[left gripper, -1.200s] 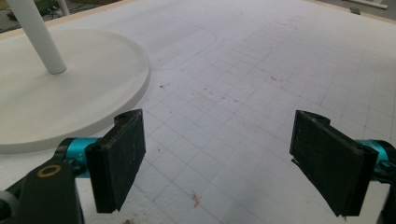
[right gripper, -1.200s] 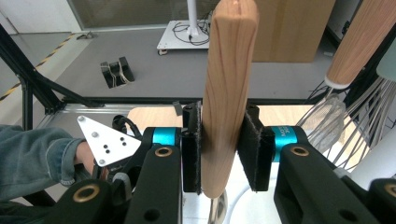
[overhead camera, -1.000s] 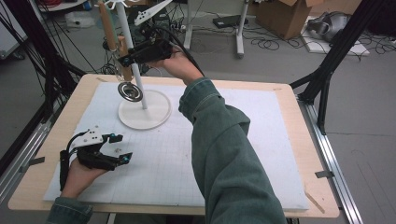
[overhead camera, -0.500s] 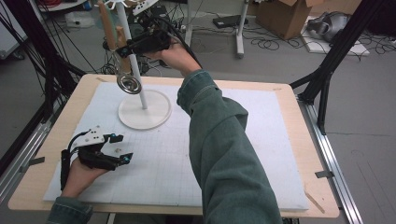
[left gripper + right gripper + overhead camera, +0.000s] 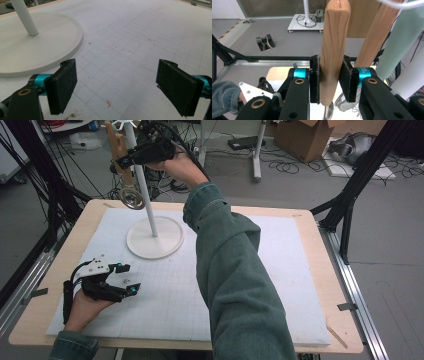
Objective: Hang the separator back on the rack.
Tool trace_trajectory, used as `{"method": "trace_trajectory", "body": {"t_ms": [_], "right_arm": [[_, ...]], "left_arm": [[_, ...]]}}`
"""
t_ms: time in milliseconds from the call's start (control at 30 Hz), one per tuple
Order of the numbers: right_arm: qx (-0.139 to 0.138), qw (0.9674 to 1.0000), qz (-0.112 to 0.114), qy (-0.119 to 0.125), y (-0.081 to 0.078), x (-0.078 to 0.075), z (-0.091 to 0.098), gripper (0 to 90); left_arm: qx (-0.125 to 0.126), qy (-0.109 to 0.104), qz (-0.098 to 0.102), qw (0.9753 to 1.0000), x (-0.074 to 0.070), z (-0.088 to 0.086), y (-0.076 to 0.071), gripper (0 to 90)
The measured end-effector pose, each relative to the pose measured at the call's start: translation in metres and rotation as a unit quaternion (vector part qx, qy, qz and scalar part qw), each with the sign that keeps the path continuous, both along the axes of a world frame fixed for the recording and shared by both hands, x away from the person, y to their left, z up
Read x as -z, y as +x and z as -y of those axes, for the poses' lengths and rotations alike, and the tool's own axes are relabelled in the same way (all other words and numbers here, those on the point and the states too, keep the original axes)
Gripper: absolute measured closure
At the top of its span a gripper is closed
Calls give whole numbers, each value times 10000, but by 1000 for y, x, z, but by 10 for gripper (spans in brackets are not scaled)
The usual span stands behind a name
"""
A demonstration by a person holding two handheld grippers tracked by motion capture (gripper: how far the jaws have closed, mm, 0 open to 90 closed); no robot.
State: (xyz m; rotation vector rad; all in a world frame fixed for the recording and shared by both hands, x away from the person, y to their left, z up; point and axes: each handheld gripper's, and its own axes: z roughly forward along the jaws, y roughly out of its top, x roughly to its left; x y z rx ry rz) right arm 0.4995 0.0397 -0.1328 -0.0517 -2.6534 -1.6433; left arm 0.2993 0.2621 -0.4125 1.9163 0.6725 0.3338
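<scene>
My right gripper is raised beside the top of a white stand and is shut on the wooden handle of a utensil. That handle hangs upright, its round metal head dangling beside the stand's pole. The stand's round base rests on the white gridded mat. My left gripper lies low on the mat at the front left, open, with bare mat between its jaws.
A second wooden handle and a pale green cylinder stand close behind the held one. The person's green sleeve crosses the middle of the mat. Black frame legs, cables and a cardboard box surround the table.
The right hand has lifted the utensil higher along the pole, so its metal head hangs farther above the base. The left gripper has stayed where it was.
</scene>
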Motion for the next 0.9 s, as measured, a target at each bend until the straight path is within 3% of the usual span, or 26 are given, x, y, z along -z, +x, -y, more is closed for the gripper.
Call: {"method": "trace_trajectory", "body": {"t_ms": [300, 400, 900], "right_arm": [[105, 9999, 21, -33, 5, -10, -7, 724], [174, 9998, -67, -33, 9, -8, -7, 724], [323, 9994, -101, 37, 15, -7, -5, 725]], "left_arm": [[-2, -5, -16, 10000, 1, -1, 0, 177], [-3, -20, -13, 10000, 0, -1, 0, 177], [8, -13, -8, 10000, 0, -2, 0, 177]]}}
